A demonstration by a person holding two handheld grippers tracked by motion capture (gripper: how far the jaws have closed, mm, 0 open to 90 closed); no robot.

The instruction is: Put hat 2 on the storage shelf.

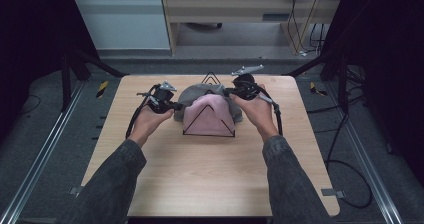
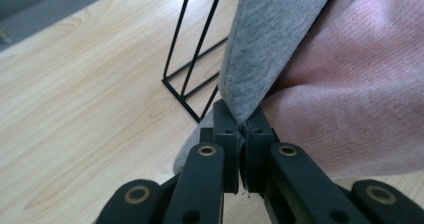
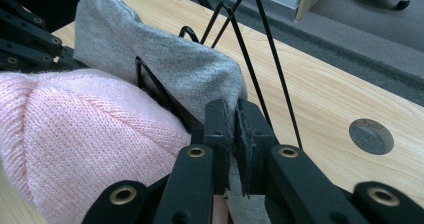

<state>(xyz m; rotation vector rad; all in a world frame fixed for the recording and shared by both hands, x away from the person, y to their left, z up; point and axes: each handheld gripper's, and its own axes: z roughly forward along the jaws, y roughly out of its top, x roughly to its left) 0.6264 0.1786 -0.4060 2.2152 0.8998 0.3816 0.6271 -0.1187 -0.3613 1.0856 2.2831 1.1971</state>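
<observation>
Both grippers pinch the grey knit cloth over the wire rack.

The left gripper [image 2: 243, 134] has its jaws clamped on one edge of the soft grey knit cloth [image 2: 270, 39]; the right gripper [image 3: 235, 119] grips the opposite edge. Between them, a pink knitted beanie [image 1: 210, 115] hangs on the black triangular wire rack [image 1: 209, 133], which stands on the light wooden surface [image 1: 200, 174].

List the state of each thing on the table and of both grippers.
Grey hat: draped over the rack's rear triangles, pinched at both ends.
Pink hat: hung on the rack's front triangle.
Wire rack: upright on the table.
Left gripper: shut on the grey hat.
Right gripper: shut on the grey hat.
</observation>
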